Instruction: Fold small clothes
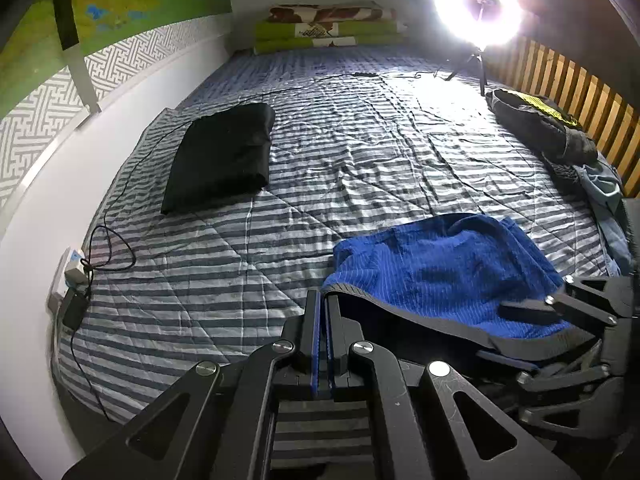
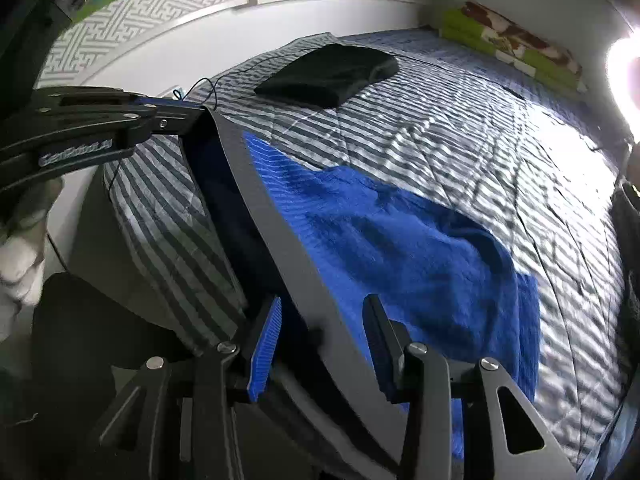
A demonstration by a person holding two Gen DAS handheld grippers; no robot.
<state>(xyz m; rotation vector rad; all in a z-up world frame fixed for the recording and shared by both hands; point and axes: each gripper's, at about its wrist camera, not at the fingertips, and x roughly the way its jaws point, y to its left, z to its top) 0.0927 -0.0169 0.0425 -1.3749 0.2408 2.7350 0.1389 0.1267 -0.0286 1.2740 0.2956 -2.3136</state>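
Note:
Blue striped shorts [image 1: 440, 272] with a grey waistband [image 1: 400, 314] lie on the striped bed cover [image 1: 360, 152], near its front edge. My left gripper [image 1: 323, 300] is shut on the left end of the waistband; the right wrist view shows it [image 2: 202, 114] pinching that corner and lifting it a little. My right gripper [image 2: 324, 320] is open, pointing down at the shorts [image 2: 380, 232]. The waistband [image 2: 260, 200] runs through the gap between its blue pads [image 2: 264, 344] without being pressed. In the left wrist view the right gripper [image 1: 512, 342] sits over the band's right end.
A folded black garment [image 1: 224, 156] lies at the left of the bed. A pile of unfolded clothes [image 1: 552, 128] sits by the wooden slat rail [image 1: 580, 92]. A ring light on a tripod [image 1: 478, 4], its cable, a power strip [image 1: 74, 272] and folded blankets [image 1: 328, 28] line the edges.

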